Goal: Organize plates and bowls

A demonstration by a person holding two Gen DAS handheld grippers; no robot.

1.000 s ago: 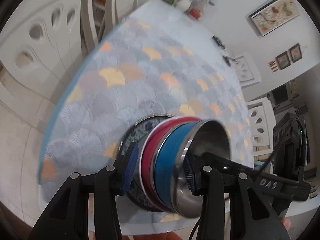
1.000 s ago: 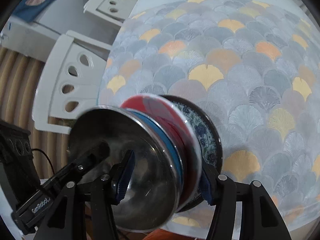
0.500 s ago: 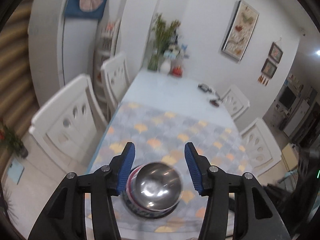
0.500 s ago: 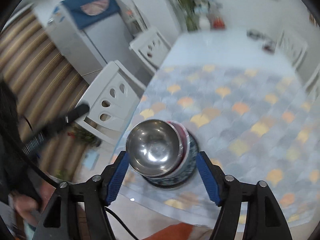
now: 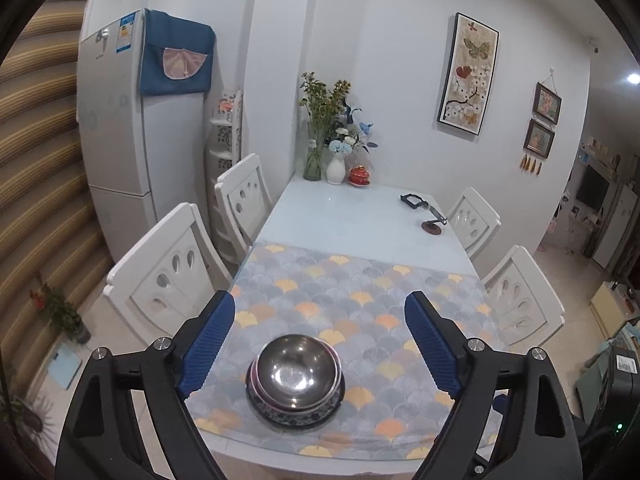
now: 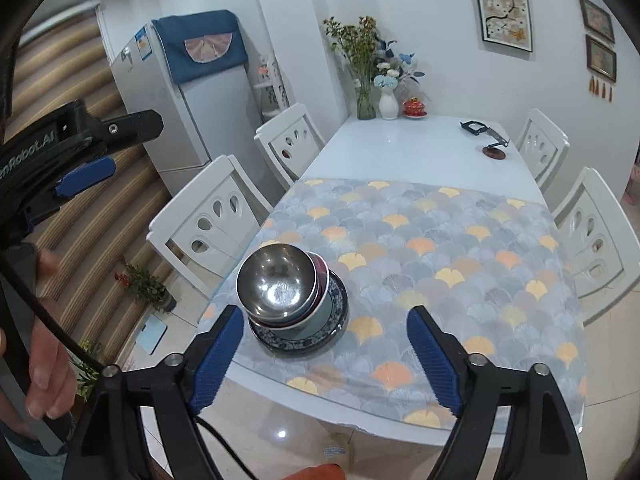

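I see the stack [image 5: 295, 380] on the mat [image 5: 360, 304] near its front edge, steel bowl [image 6: 272, 282] topmost, patterned plate [image 6: 316, 334] lowest; my left gripper [image 5: 320, 344] and right gripper [image 6: 325, 350] hang above it, jaws just opened wide, gripping nothing.

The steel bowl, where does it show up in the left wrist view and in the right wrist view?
Left wrist: steel bowl sits low and centre, topping the stack on the blue patterned plate.
Right wrist: steel bowl sits left of centre, above the near left claw finger.
Shared landmark: the white vase at the table's far end.
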